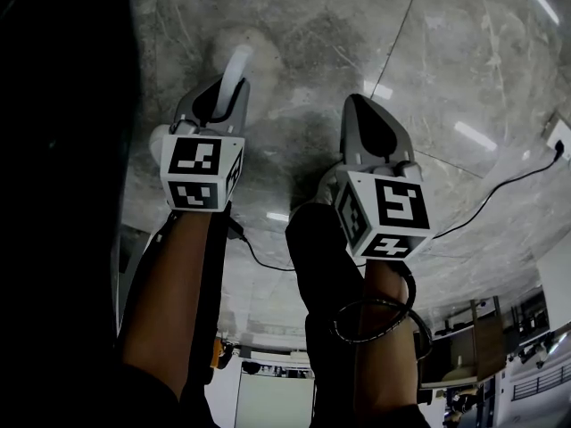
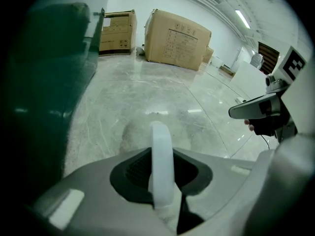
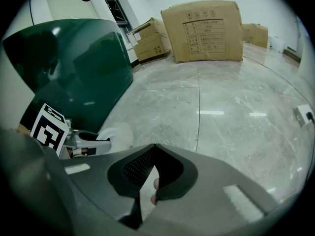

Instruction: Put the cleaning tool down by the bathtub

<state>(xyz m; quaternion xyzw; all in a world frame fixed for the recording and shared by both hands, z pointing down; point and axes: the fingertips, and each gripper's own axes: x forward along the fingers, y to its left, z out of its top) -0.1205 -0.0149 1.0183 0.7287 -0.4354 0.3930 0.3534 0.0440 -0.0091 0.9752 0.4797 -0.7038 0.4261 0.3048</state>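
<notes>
The cleaning tool has a white curved handle (image 1: 236, 68) and a pale round head (image 1: 252, 45) that hangs just over the marble floor. My left gripper (image 1: 223, 92) is shut on the handle, which stands between the jaws in the left gripper view (image 2: 161, 163). The dark green bathtub (image 3: 74, 65) rises close on the left, and its wall (image 2: 44, 82) fills that side of the left gripper view. My right gripper (image 1: 370, 114) hovers beside the left one, shut, with nothing held between its jaws. From the right gripper view, the tool's head (image 3: 117, 134) lies near the tub's foot.
Large cardboard boxes (image 3: 202, 31) stand along the far wall, with more (image 2: 177, 38) behind the tub. A wall socket (image 1: 560, 136) with a black cable (image 1: 500, 190) sits to the right. Marble floor (image 3: 231, 107) stretches between the tub and the boxes.
</notes>
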